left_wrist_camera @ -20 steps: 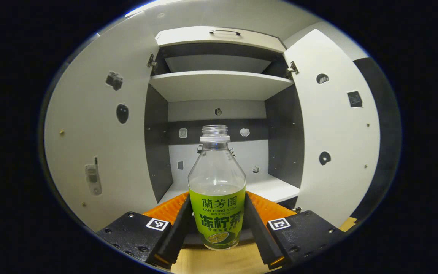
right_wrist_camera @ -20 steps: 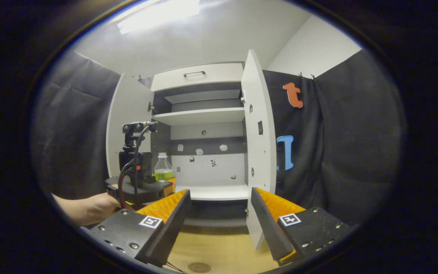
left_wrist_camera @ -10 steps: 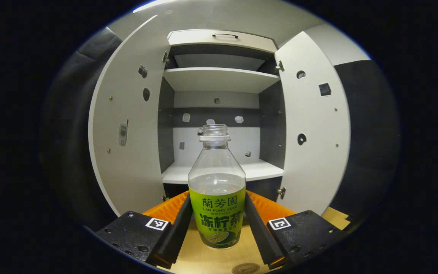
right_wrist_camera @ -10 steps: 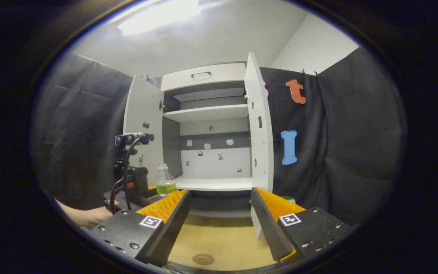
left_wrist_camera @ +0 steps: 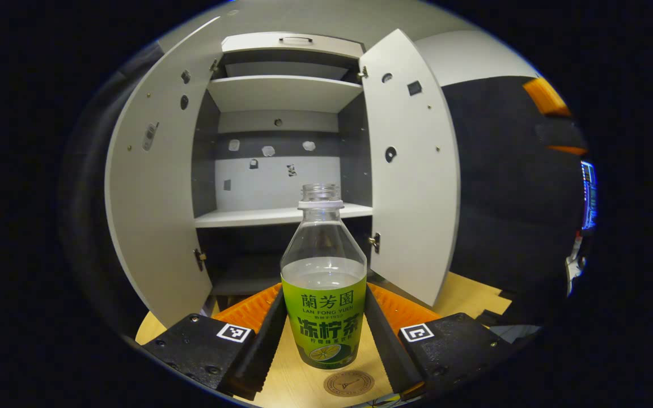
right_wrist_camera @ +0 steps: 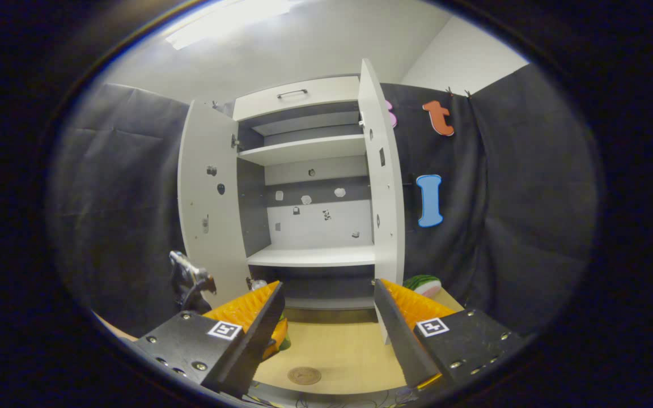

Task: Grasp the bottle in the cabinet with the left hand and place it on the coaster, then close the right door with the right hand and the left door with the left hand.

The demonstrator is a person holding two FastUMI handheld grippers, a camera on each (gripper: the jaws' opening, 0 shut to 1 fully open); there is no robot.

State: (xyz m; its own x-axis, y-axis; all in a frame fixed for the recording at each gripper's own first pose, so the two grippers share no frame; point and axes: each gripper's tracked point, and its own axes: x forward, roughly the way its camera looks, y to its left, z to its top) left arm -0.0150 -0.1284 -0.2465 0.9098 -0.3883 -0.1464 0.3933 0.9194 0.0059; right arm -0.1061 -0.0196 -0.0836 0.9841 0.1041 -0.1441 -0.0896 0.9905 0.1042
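A clear, uncapped bottle (left_wrist_camera: 323, 283) with a green label stands upright between the fingers of my left gripper (left_wrist_camera: 323, 294), which is shut on it. It is out of the cabinet, low over the wooden table, just behind a round brown coaster (left_wrist_camera: 349, 383). The white cabinet's left door (left_wrist_camera: 151, 187) and right door (left_wrist_camera: 411, 164) both stand open. In the right gripper view my right gripper (right_wrist_camera: 326, 334) is open and holds nothing, above the coaster (right_wrist_camera: 304, 375), with the right door (right_wrist_camera: 386, 192) ahead. The left gripper's rig (right_wrist_camera: 190, 280) peeks out behind my left finger.
The cabinet's lower shelf (right_wrist_camera: 312, 256) and upper shelf (right_wrist_camera: 304, 150) hold nothing; a drawer with a handle (right_wrist_camera: 292, 93) sits on top. A green striped, melon-like object (right_wrist_camera: 423, 283) lies on the table by the right door. Black cloth surrounds the cabinet.
My left gripper has drawn the bottle out of the cabinet and down toward the table, bringing the coaster into view. The right gripper has pulled back slightly and stayed open.
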